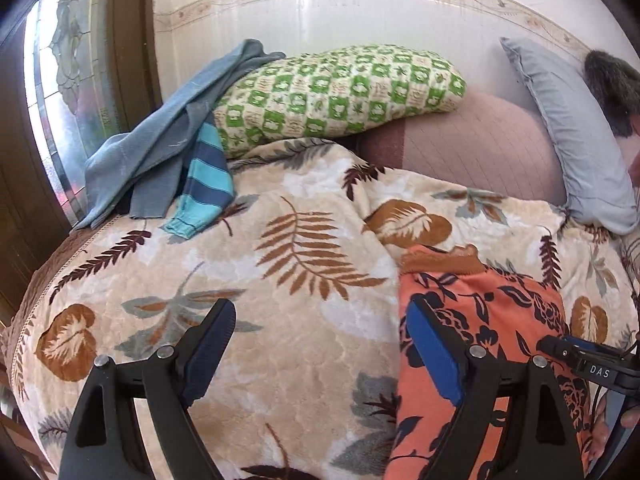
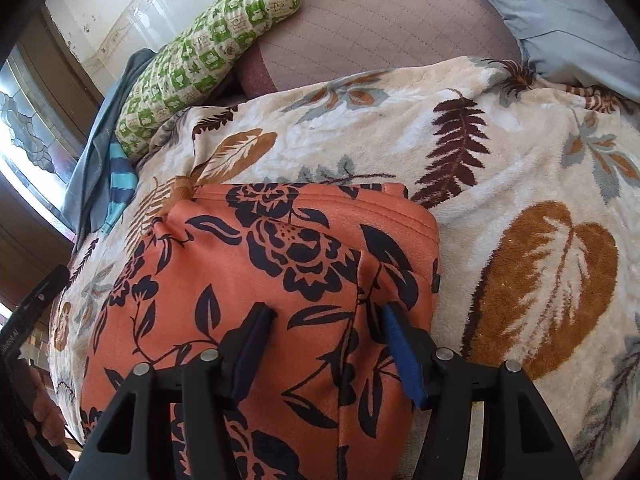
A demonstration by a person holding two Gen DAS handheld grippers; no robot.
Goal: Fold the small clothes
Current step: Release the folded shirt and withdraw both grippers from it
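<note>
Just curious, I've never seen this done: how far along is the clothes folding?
The orange floral garment already lies folded on the leaf-print blanket. Both the left gripper and right gripper are open, holding nothing. The grey-blue garment and striped piece still lie unfolded by the green pillow.

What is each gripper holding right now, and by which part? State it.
Nothing is held. The left gripper is open over the blanket beside the orange floral garment. The right gripper is open over that garment, not clamped on it.
</note>
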